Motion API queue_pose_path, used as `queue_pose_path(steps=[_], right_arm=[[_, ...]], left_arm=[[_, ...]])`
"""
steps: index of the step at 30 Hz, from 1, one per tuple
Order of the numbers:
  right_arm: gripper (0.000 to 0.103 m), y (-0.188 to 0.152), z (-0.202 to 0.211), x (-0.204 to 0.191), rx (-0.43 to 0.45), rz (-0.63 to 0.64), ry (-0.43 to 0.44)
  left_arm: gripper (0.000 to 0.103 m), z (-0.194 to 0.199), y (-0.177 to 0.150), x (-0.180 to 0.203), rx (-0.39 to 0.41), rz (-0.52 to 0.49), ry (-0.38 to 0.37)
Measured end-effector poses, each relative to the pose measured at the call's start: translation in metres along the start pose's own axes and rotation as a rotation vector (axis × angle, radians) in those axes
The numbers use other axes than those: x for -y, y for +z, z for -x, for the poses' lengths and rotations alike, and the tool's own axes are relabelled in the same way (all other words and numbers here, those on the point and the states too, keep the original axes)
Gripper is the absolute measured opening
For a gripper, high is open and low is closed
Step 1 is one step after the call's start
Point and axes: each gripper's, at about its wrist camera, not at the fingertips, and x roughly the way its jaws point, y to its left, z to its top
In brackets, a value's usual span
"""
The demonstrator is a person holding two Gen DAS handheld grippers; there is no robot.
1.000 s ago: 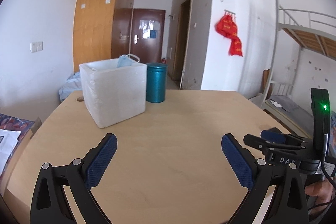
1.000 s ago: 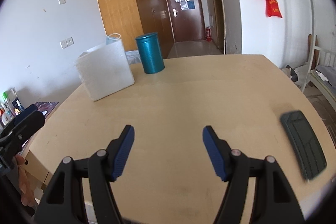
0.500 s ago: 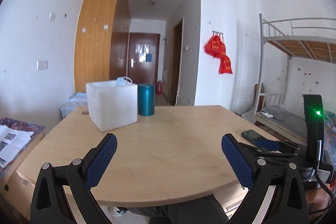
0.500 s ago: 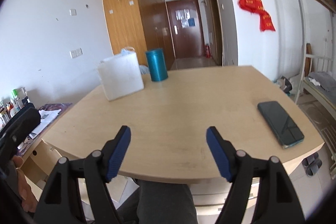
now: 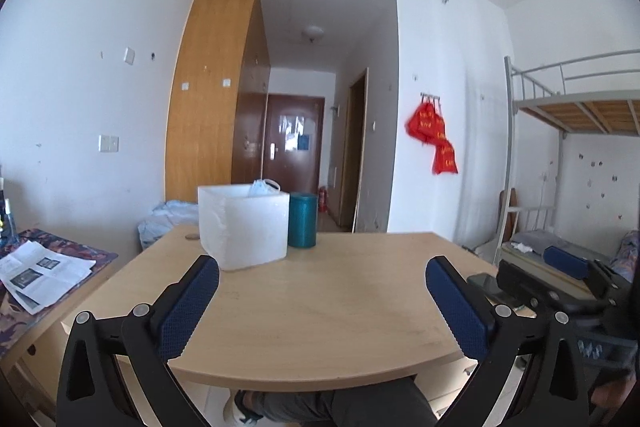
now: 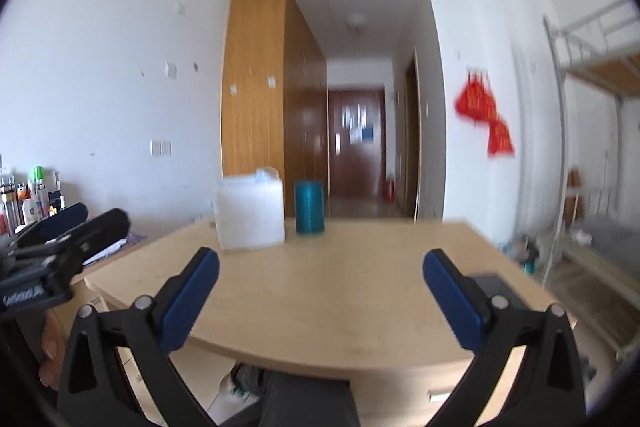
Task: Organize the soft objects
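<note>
A white box [image 5: 244, 227] stands at the far left of the wooden table [image 5: 320, 307], with a pale blue soft item [image 5: 262, 187] poking out of its top. The box also shows, blurred, in the right wrist view [image 6: 250, 213]. My left gripper [image 5: 322, 285] is open and empty, held back near the table's front edge. My right gripper [image 6: 320, 279] is open and empty too, also back from the table. Each gripper shows at the side of the other's view.
A teal canister [image 5: 303, 220] stands right of the box. A dark phone [image 5: 486, 283] lies at the table's right edge. Papers [image 5: 40, 275] lie on a low surface to the left. A bunk bed [image 5: 572, 167] stands on the right.
Both grippers have pulled back and away from the table, so the box and canister look smaller and farther. Both stay open. The right wrist view is blurred by motion.
</note>
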Motion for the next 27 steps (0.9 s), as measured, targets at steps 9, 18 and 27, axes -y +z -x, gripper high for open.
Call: queue_pose_path(steps=[9, 18, 27], right_arm=[[0.103, -0.003, -0.006, 0.0, 0.028, -0.047, 0.041], [0.103, -0.004, 0.001, -0.006, 0.072, 0.008, -0.034], [0.103, -0.004, -0.002, -0.004, 0.056, 0.002, -0.074]], left_arm=[[0.103, 0.016, -0.006, 0.008, 0.074, -0.043, 0.023], [0.103, 0.01, -0.006, 0.009, 0.058, -0.03, 0.039], [0.103, 0.004, -0.008, 0.007, 0.03, -0.031, 0.072]])
